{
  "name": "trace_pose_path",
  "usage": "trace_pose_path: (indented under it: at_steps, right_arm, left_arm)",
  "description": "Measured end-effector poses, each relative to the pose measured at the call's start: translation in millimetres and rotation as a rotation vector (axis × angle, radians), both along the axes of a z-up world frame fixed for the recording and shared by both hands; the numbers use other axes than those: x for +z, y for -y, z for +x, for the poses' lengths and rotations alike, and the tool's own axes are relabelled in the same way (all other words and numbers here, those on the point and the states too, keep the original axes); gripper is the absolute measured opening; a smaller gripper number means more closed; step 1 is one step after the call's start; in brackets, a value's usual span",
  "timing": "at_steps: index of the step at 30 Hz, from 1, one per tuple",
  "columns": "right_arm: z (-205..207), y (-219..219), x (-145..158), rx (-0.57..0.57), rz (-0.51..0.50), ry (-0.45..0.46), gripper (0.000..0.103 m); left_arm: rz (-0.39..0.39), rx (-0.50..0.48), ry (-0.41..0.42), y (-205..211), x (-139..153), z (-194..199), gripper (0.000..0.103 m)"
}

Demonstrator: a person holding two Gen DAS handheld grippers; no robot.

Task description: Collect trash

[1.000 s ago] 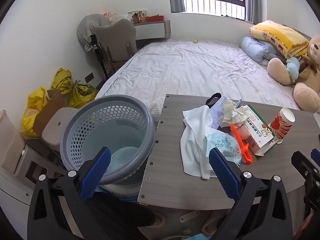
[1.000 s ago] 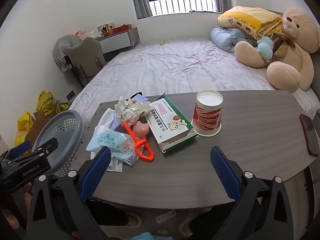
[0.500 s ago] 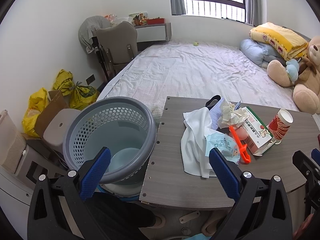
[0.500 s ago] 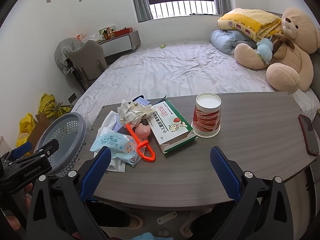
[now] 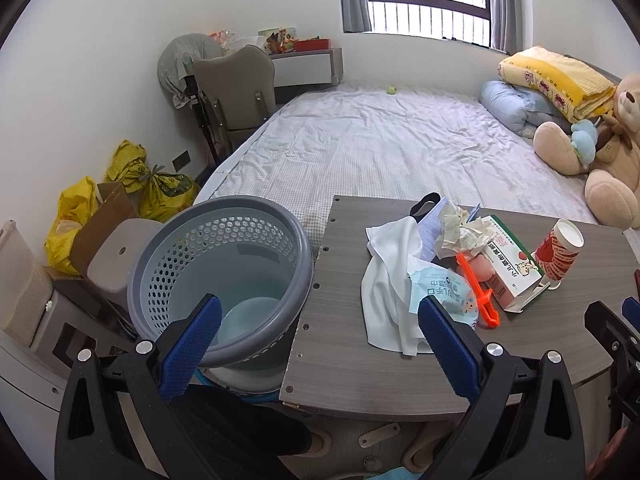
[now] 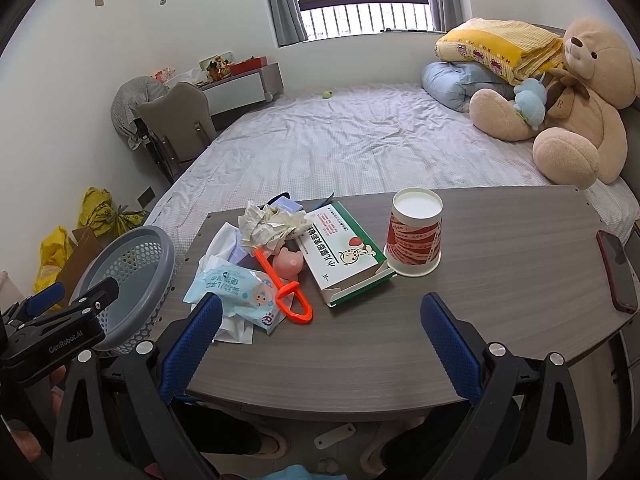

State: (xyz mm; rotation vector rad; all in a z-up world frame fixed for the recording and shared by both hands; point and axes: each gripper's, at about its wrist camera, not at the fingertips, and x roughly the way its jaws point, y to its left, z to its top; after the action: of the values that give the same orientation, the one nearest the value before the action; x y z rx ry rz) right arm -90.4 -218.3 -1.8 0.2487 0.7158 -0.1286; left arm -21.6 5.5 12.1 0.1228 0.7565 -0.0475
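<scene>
Hovering with its blue-padded fingers spread wide and holding nothing, the left gripper [image 5: 320,340] hangs over the near left corner of the table [image 5: 360,368], one finger above the grey perforated basket [image 5: 224,276] that stands just beside the table's left edge. The right gripper [image 6: 320,340] is likewise spread apart and bare, poised above the near edge of the table.

Beyond its fingers lies the trash in a loose cluster: a pale blue wipes packet [image 6: 236,294] on a white cloth [image 6: 224,244], an orange plastic clip [image 6: 286,286] touching a small pink toy [image 6: 290,262], and crumpled paper [image 6: 272,224] heaped behind them. A green-and-white box [image 6: 344,262] lies just right of the toy, and an upturned red-and-white paper cup [image 6: 414,238] stands beside the box. A dark phone [image 6: 616,270] rests at the table's far right edge, well apart. Behind the table spreads a bed [image 6: 360,148] with a teddy bear [image 6: 568,96].
</scene>
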Motion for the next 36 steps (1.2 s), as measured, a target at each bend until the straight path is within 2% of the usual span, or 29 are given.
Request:
trace_pose_path:
  at_steps: [36]
  right_arm:
    - [-3.1,0.4,2.2,0.009,0.003,0.003,0.095]
  left_arm:
    - [0.003,-0.001,0.001,0.5,5.9,-1.2,0.097]
